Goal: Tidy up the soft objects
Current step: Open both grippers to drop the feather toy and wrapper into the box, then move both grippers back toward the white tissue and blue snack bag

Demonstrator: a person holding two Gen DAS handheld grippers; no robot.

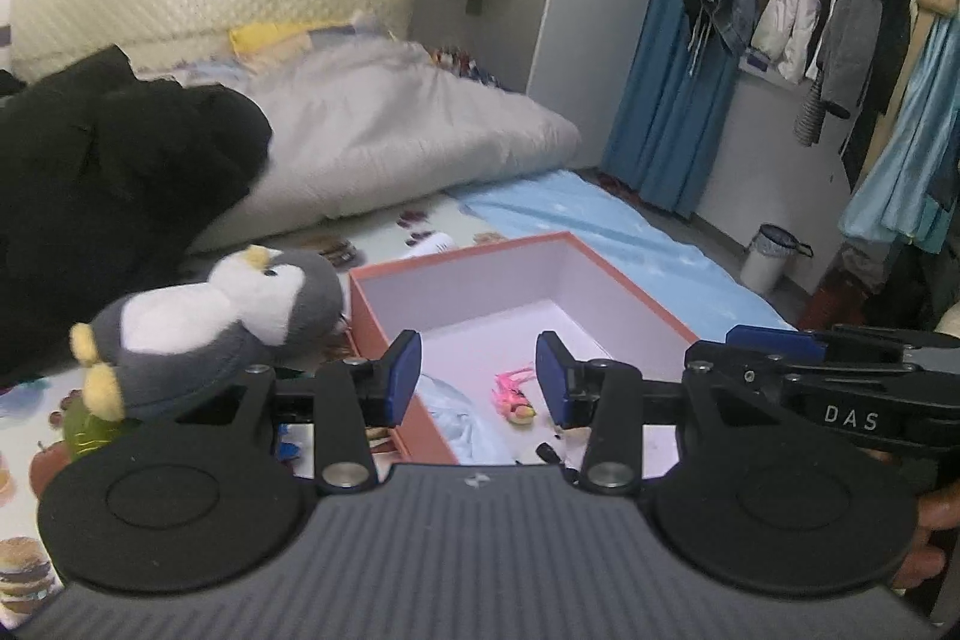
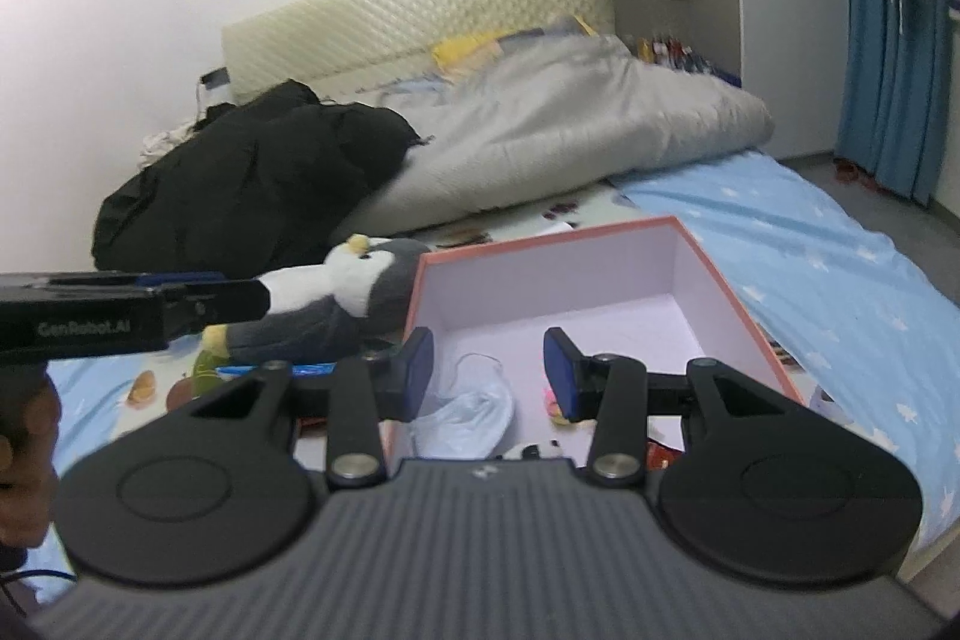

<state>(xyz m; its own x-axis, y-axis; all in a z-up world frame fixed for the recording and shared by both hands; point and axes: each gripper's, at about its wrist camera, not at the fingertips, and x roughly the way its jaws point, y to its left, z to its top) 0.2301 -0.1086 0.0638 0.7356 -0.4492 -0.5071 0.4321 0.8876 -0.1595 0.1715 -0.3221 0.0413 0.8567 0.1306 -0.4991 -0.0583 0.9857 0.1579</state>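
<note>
While your left claw (image 1: 478, 376) and right claw (image 2: 488, 375) both hover with jaws spread and nothing between them, each sits over the near edge of the orange box (image 1: 630, 289) on the bed. Inside it, at 12 o'clock from your left claw, lie a pale blue cloth (image 2: 474, 409) and a small pink toy (image 1: 515, 396). At 10 o'clock, touching the box's left wall, rests the plush penguin (image 1: 222, 322). Farther off lie a black coat (image 1: 108, 172) and grey duvet (image 1: 408, 130).
</note>
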